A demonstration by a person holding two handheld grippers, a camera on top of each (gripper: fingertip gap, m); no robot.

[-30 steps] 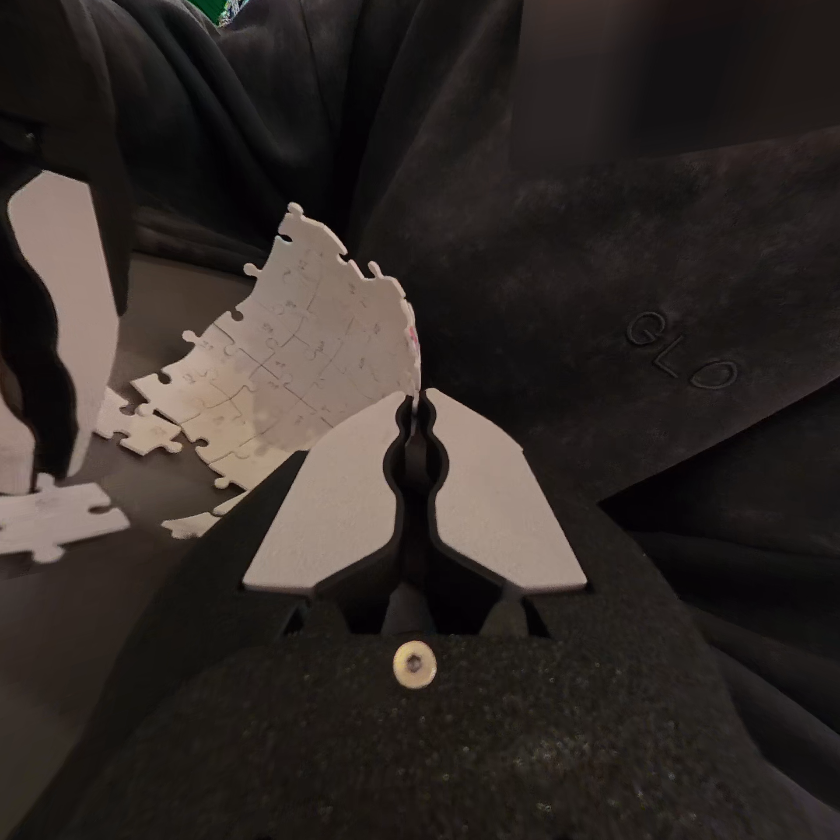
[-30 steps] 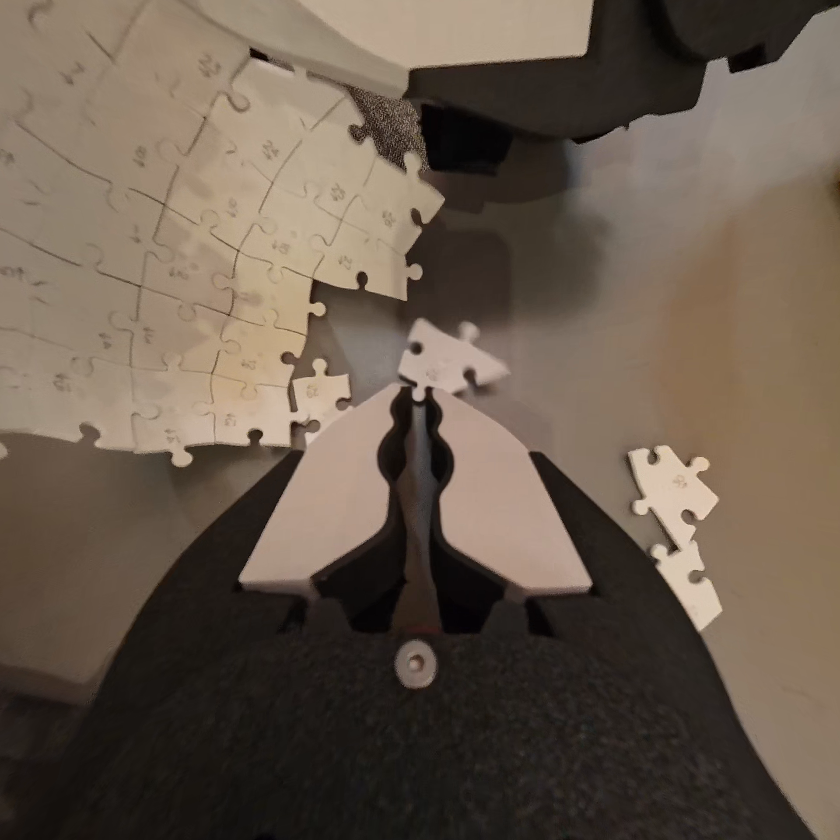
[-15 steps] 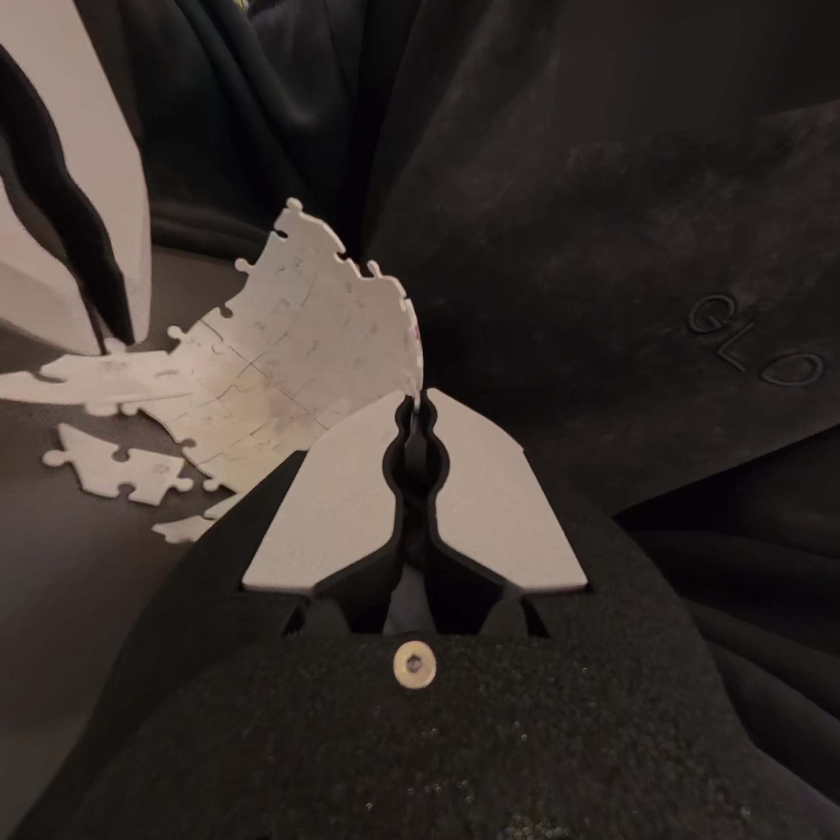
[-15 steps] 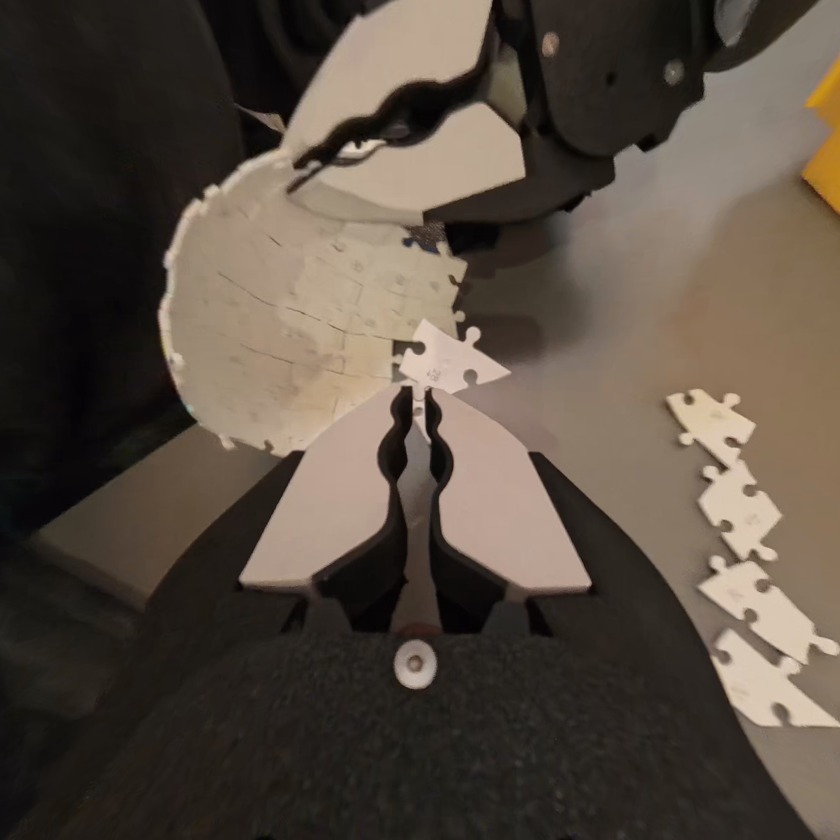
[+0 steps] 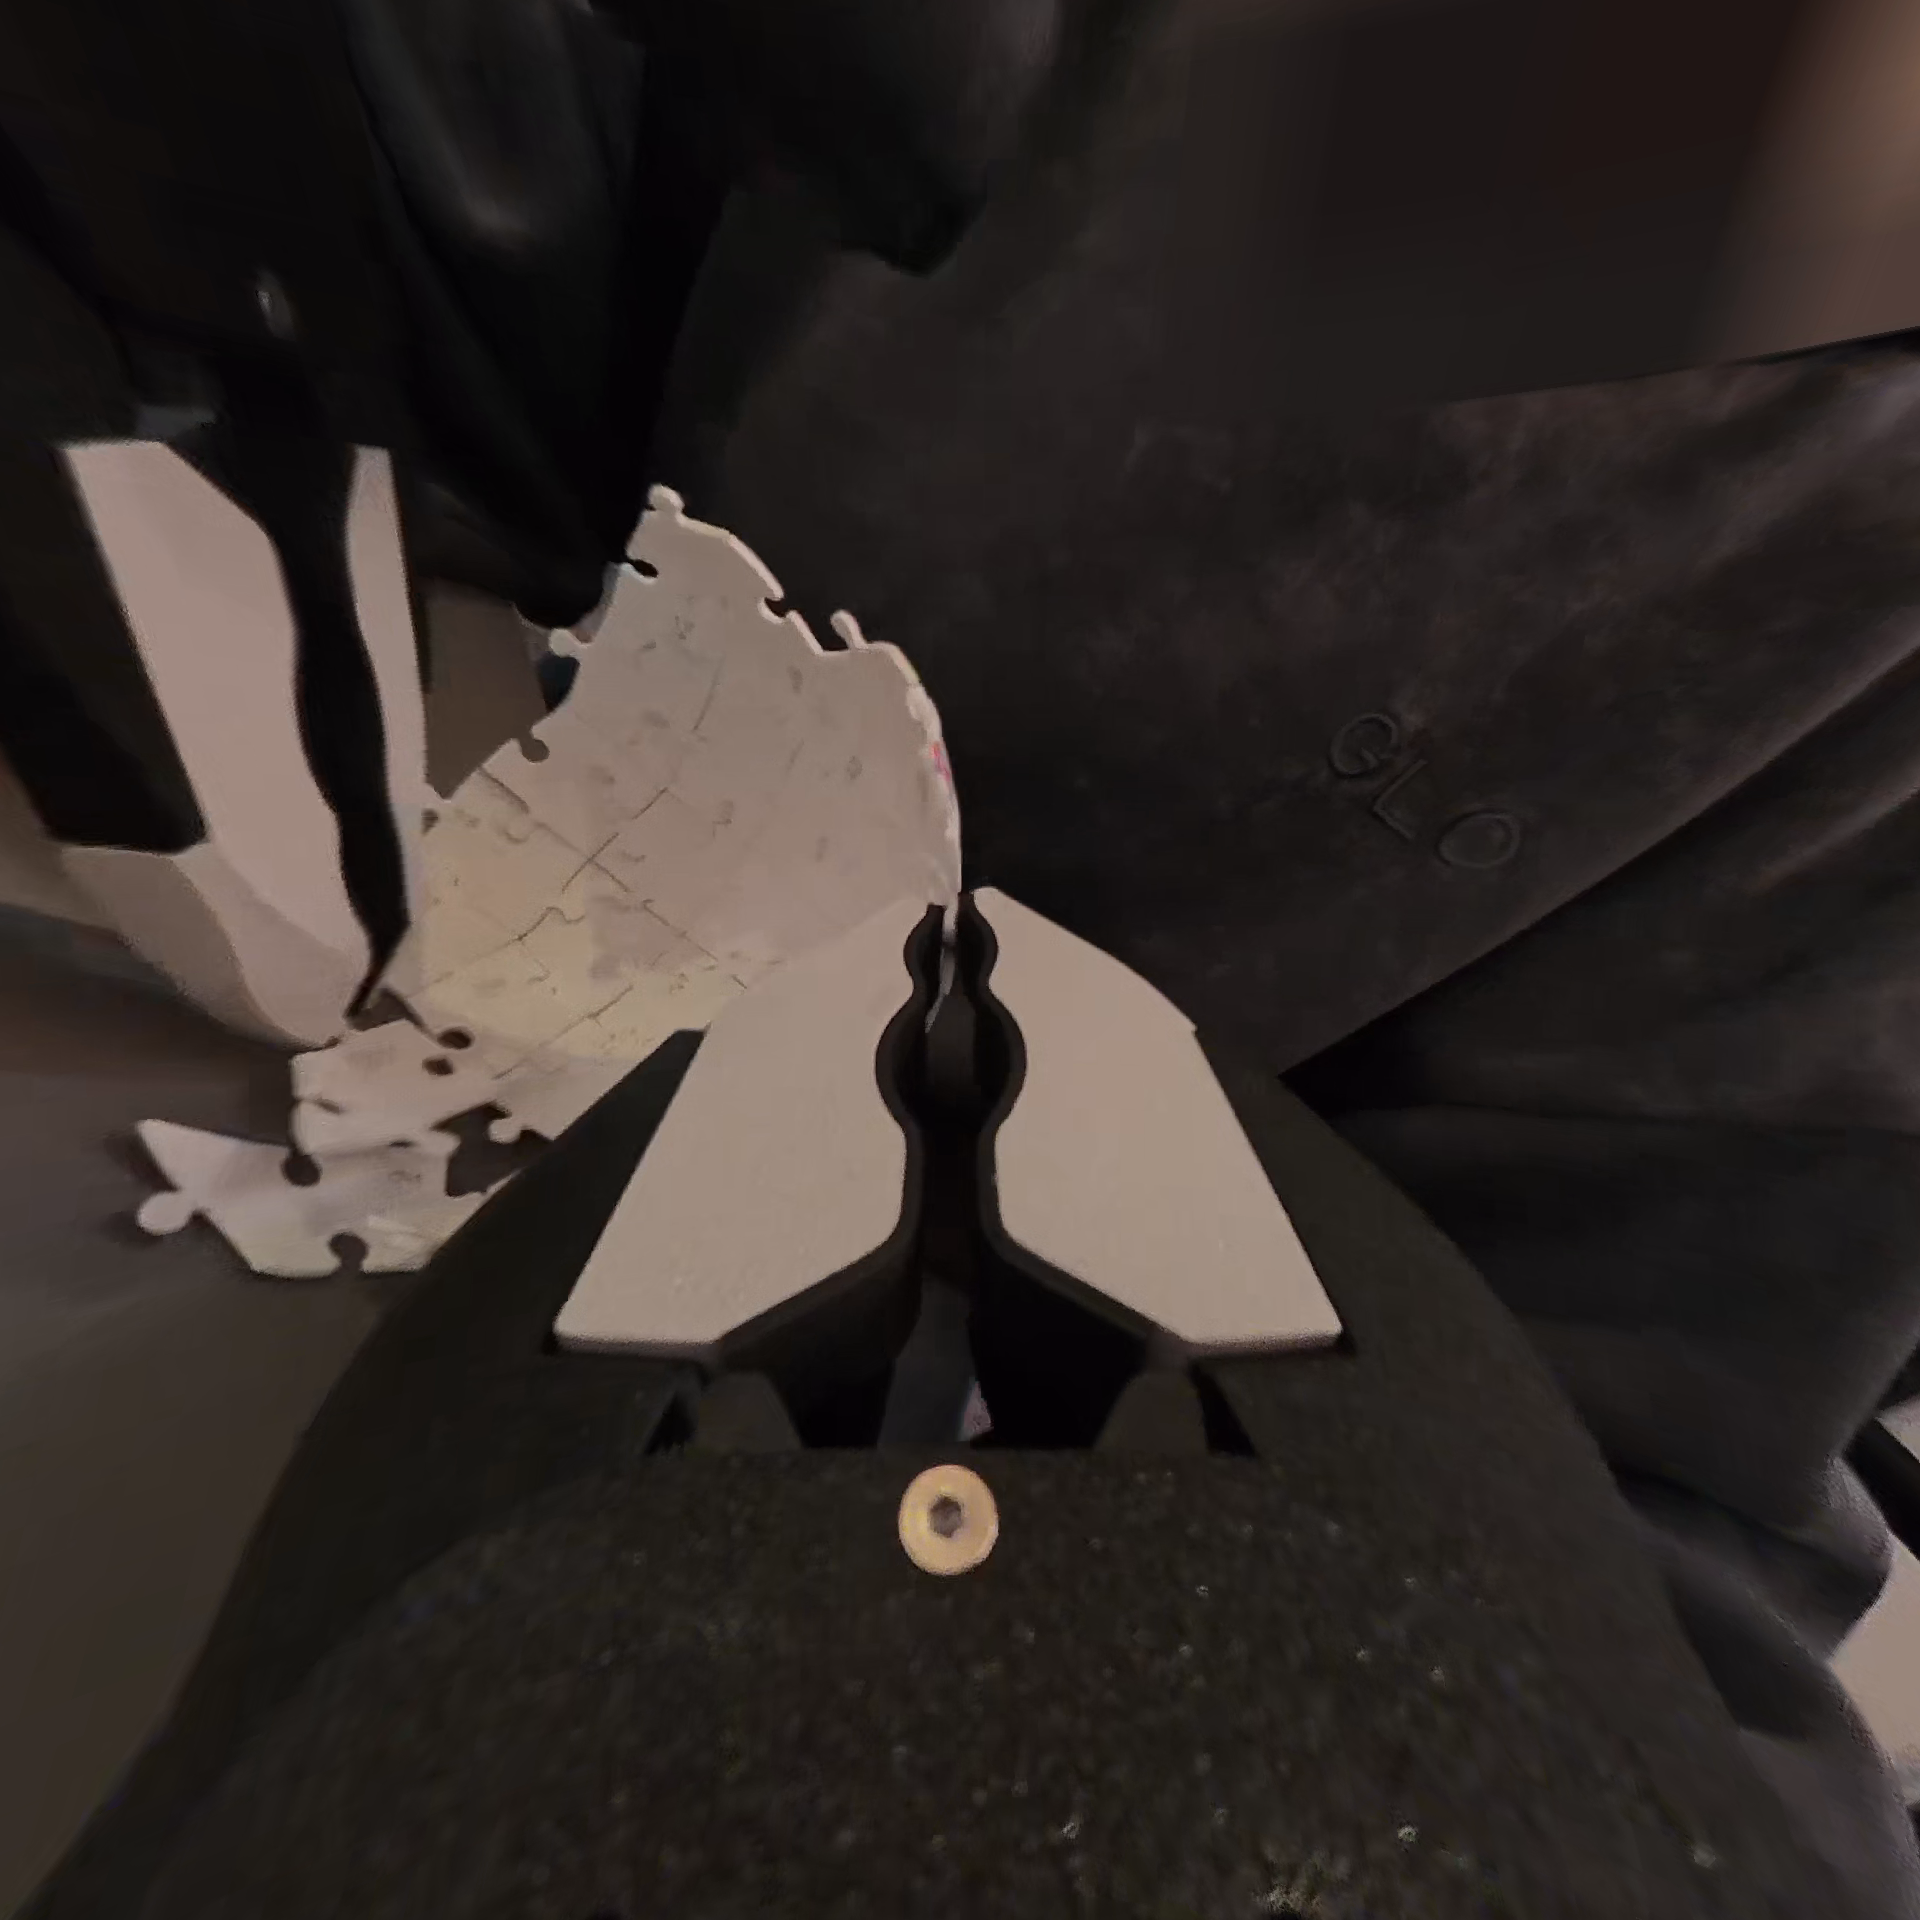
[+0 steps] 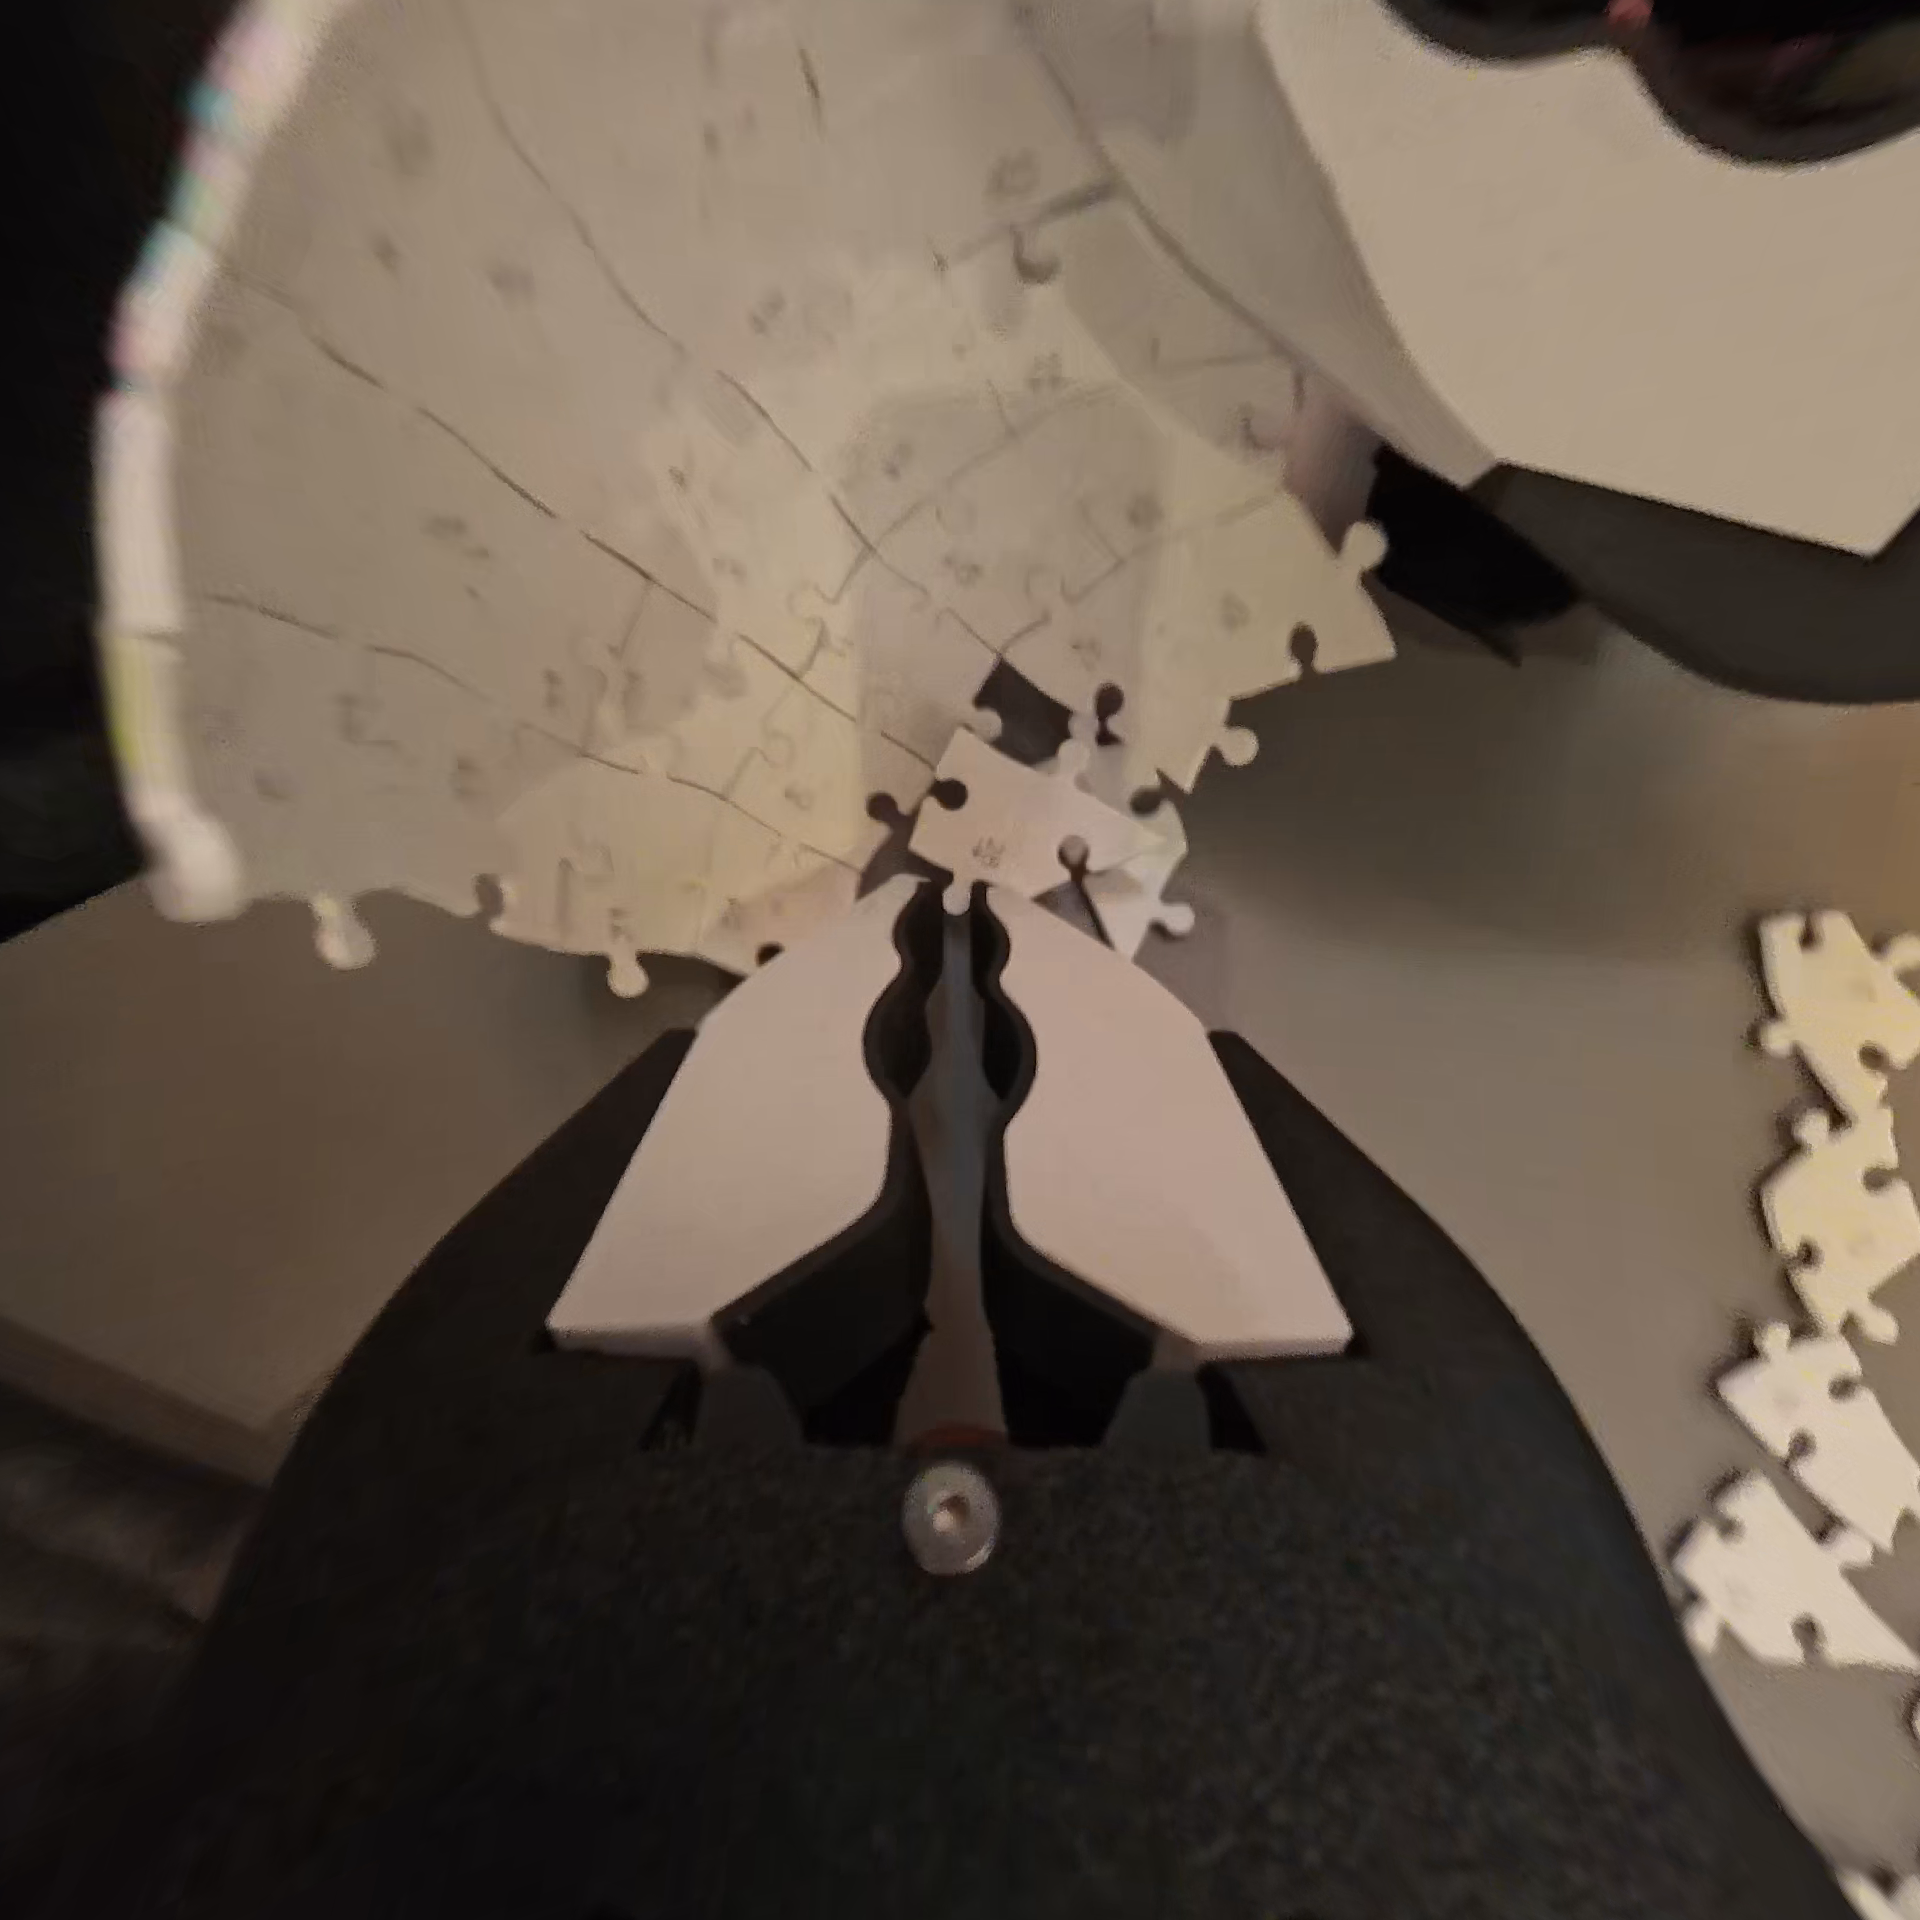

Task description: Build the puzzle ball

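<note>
Piece [image 6: 1023, 821] pinched by one tab in right gripper [image 6: 958, 906], at open notch in shell [image 6: 623, 499] rim; shell edge clamped in left gripper [image 5: 954, 920] above table [image 6: 1455, 935]. Best: align tabs first, press gently, brace shell against flexing.

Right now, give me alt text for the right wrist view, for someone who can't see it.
The right gripper, shut on a loose puzzle piece, holds it at a gap in the curved puzzle shell's lower edge. More spare pieces lie on the grey table to the right.
</note>
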